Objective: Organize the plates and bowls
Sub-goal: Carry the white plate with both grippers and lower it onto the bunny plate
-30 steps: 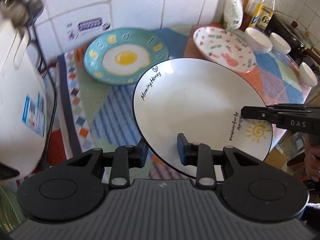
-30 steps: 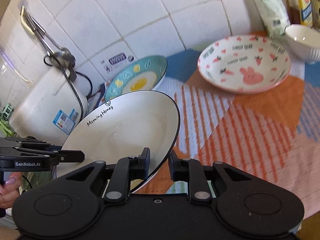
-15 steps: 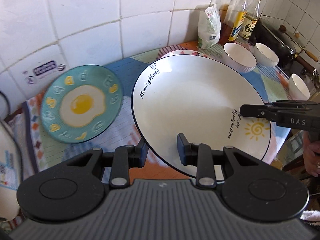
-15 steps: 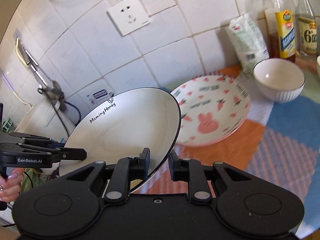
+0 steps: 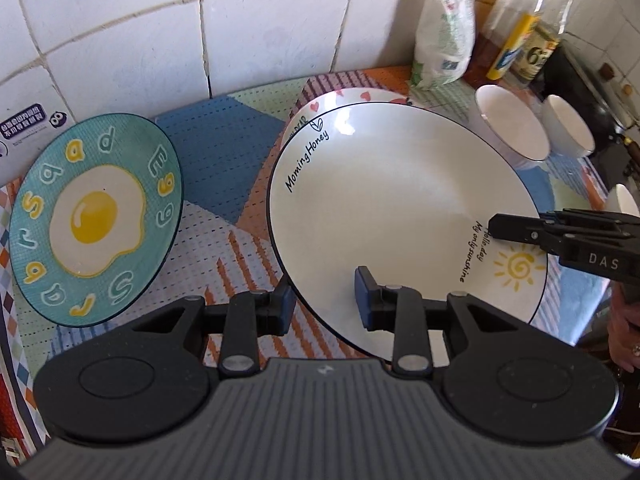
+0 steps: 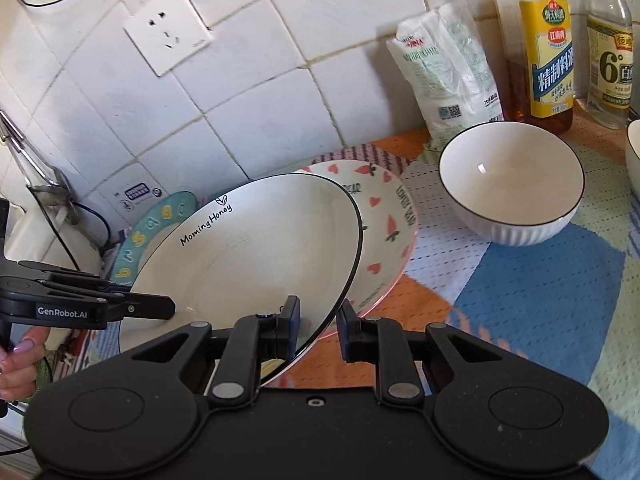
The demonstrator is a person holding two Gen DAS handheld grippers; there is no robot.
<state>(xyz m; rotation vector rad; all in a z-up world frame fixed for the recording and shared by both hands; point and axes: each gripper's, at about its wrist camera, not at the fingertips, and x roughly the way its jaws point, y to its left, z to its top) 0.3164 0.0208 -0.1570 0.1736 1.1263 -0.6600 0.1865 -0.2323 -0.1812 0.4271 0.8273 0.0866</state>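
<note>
I hold the white plate (image 5: 400, 208) lettered "Morning Honey" with both tongs. My left gripper (image 5: 324, 300) is clamped on its near rim, one finger under the edge and one on the plate's face. My right gripper (image 6: 318, 326) bites the opposite rim, which runs between its fingers. The plate hangs tilted over the pink rabbit plate (image 6: 384, 216), covering most of it; I cannot tell whether the two touch. To the left the teal fried-egg plate (image 5: 96, 216) leans near the tiled wall (image 5: 160, 40). To the right a white bowl (image 6: 512, 184) sits on the patterned mat (image 6: 540, 280), with a white bag (image 6: 448, 76) and two bottles (image 6: 544, 52) behind it by the wall.
</note>
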